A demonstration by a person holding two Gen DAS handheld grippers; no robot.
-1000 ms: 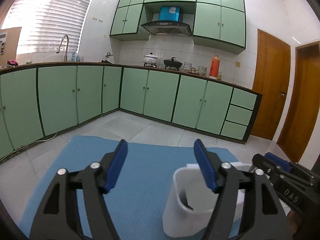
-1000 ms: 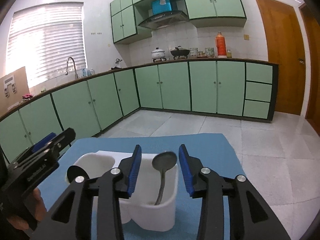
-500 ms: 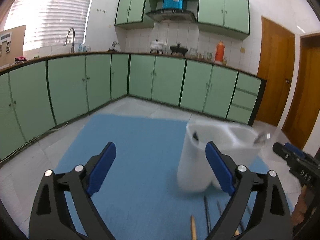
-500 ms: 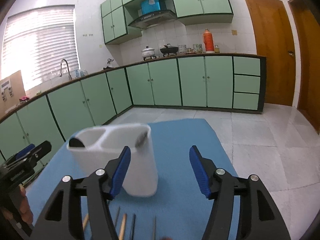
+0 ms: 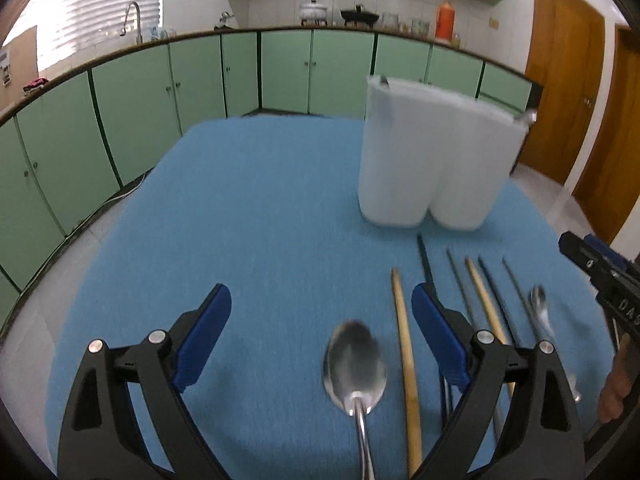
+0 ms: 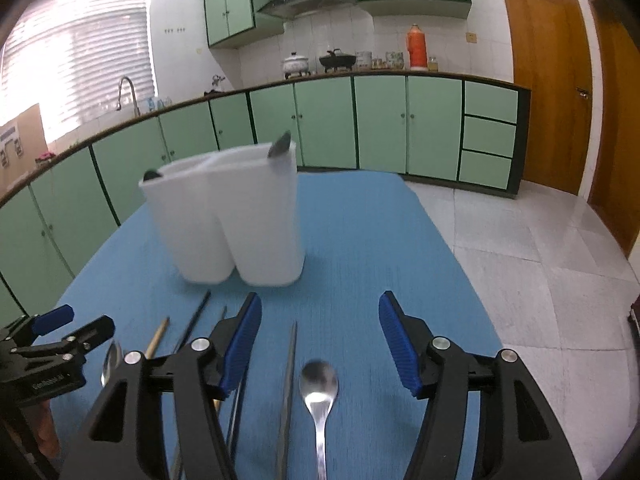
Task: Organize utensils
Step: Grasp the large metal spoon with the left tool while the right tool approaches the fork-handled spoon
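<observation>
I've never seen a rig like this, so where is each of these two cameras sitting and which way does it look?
Left wrist: rides the open left gripper, looking down at a steel spoon on the blue table mat.
Right wrist: rides the open right gripper, above a smaller steel spoon.
Both share the white two-compartment plastic holder, the mat and each other's gripper.

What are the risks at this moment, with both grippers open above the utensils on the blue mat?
The chopsticks lie close together, so closing jaws may catch two. The spoon lies flat and may slip from the right gripper. The left gripper is near the white holder, which might tip.
</observation>
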